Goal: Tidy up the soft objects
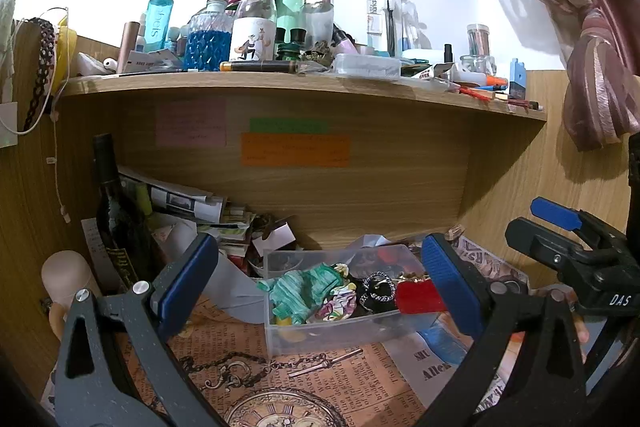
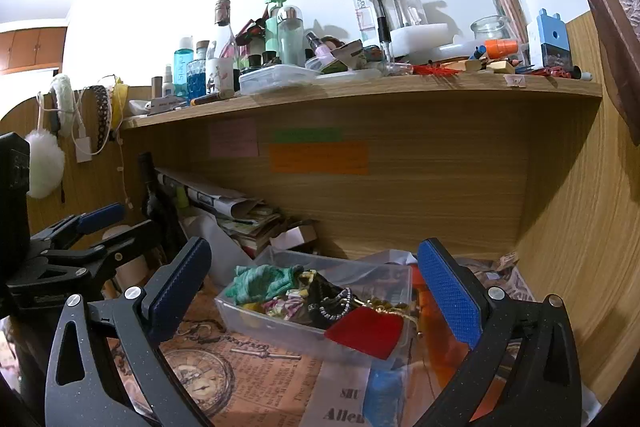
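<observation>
A clear plastic box (image 1: 276, 327) stands on the desk under the shelf. It holds several soft things: a green scrunchie (image 1: 300, 291), a floral scrunchie (image 1: 338, 305), a black beaded band (image 1: 378, 289) and a red velvet pouch (image 1: 418, 297). My left gripper (image 1: 320, 291) is open and empty, just in front of the box. In the right wrist view the box (image 2: 280, 327) shows with the green scrunchie (image 2: 258, 283) and the red pouch (image 2: 366, 333) hanging over its front right rim. My right gripper (image 2: 316, 299) is open and empty, in front of the box.
A dark wine bottle (image 1: 116, 215) and a paper pile (image 1: 192, 207) stand left of the box. A crowded wooden shelf (image 1: 280, 83) hangs above. A newspaper-print mat (image 1: 280, 379) covers the desk. The right gripper (image 1: 560, 239) shows at the right; the left gripper (image 2: 76, 243) at the left.
</observation>
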A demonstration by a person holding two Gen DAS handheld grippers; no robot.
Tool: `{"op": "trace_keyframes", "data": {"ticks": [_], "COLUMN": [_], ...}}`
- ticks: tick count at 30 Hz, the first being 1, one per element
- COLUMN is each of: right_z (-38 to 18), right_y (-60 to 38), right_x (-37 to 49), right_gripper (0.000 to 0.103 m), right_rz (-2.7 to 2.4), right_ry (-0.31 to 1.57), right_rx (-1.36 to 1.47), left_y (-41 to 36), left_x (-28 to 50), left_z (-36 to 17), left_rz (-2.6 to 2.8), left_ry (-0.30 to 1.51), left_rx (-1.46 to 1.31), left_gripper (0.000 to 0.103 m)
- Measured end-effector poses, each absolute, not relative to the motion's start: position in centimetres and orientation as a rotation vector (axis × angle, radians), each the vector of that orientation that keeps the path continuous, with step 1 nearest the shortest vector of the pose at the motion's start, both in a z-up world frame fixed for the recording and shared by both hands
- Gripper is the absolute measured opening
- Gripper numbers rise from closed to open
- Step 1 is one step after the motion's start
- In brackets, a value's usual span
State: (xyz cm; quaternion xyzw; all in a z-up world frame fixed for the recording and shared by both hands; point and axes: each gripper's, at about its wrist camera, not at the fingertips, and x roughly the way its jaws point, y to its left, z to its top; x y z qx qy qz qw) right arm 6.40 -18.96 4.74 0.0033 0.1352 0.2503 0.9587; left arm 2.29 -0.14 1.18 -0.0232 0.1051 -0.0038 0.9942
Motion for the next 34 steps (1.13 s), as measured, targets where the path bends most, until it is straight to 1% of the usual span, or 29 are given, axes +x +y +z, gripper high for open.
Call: {"op": "trace_keyframes", "data": {"ticks": [34], "right_z": [3.77], "right_y": [-18.78], "right_x": [6.96], "right_gripper": [0.103], "right_rz": [0.517], "right_ry": [0.299], "right_rx": [-0.002], "left_y": [-0.02], "left_x": [2.63], "left_z": [1.04], "left_rz": [-0.052], "left_ry": [0.224], "left_rx": [-0.045], "left_gripper": [0.103]}}
